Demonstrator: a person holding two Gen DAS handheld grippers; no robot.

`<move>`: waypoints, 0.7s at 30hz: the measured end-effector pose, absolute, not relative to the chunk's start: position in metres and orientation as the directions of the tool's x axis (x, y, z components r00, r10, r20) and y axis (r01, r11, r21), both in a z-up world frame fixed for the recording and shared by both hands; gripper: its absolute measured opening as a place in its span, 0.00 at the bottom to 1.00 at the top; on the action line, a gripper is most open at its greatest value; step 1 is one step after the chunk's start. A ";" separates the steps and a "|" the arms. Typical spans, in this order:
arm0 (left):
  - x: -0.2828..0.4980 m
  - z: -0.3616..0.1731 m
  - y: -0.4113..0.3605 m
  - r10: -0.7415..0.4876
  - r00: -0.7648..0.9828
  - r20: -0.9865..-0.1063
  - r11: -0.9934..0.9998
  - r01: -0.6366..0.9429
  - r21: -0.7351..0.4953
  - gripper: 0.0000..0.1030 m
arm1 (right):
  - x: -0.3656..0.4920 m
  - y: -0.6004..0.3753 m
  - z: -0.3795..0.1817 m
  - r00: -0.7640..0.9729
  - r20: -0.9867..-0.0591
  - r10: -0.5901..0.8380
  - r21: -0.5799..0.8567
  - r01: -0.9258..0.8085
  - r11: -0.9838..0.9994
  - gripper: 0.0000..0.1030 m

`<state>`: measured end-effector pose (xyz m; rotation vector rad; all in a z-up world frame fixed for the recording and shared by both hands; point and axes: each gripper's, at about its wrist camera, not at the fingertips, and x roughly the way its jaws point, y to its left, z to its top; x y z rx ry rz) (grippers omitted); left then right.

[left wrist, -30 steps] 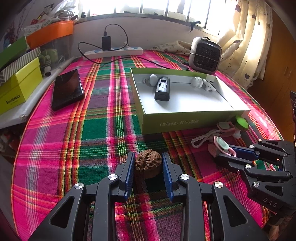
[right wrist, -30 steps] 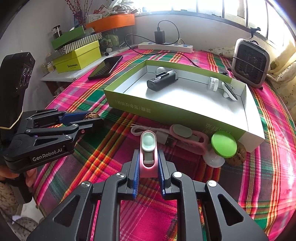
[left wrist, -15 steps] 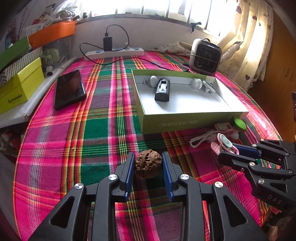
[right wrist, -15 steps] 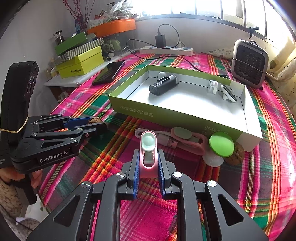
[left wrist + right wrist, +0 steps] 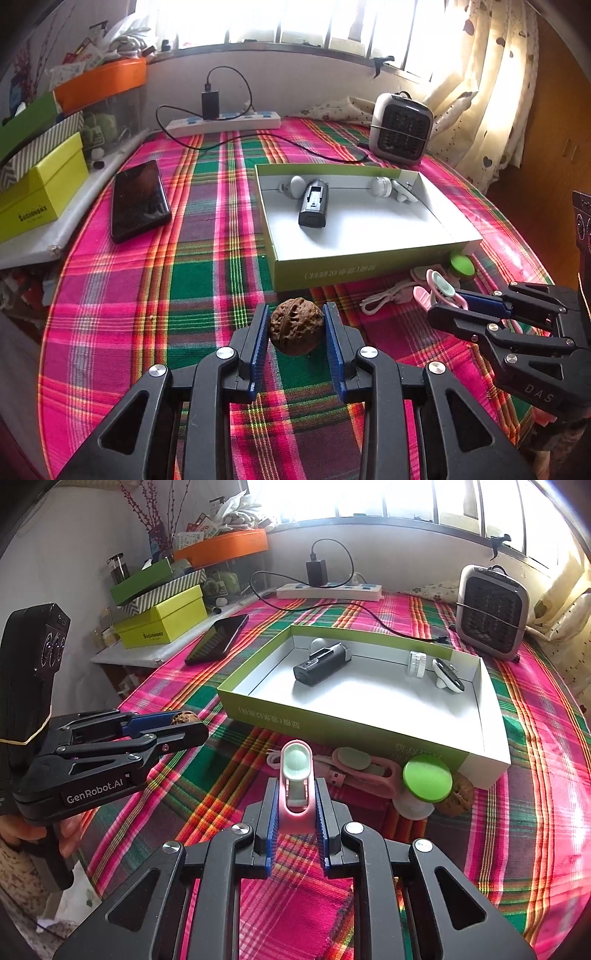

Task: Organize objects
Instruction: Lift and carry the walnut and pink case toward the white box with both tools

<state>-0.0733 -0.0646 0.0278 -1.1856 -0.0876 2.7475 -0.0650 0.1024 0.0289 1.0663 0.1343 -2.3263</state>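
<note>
My left gripper is shut on a brown walnut and holds it above the plaid tablecloth, in front of the green-walled white tray. My right gripper is shut on a pink clip with a mint pad, lifted near the tray's front wall. The tray holds a black battery-like device, a white roll and a small white gadget. The left gripper shows in the right wrist view; the right gripper shows in the left wrist view.
By the tray's front lie a second pink clip with a white cable, a green round lid and a second walnut. A black phone, a power strip, a small heater and stacked boxes stand around.
Both grippers have risen and drawn back a little with their objects; the walnut and the pink clip are now higher above the cloth. The jaws have stayed shut.
</note>
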 end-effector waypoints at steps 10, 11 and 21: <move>-0.082 0.037 -0.062 0.165 -0.683 -0.712 -0.986 -0.122 -0.111 0.26 | -0.076 0.104 0.038 -0.537 -0.717 -0.445 0.126 0.527 -0.840 0.18; -0.084 0.038 -0.062 0.164 -0.684 -0.711 -0.986 -0.122 -0.111 0.26 | -0.078 0.104 0.040 -0.541 -0.716 -0.442 0.121 0.527 -0.841 0.18; -0.106 0.046 -0.056 0.168 -0.690 -0.704 -0.986 -0.133 -0.105 0.26 | -0.107 0.103 0.050 -0.556 -0.712 -0.428 0.104 0.520 -0.848 0.18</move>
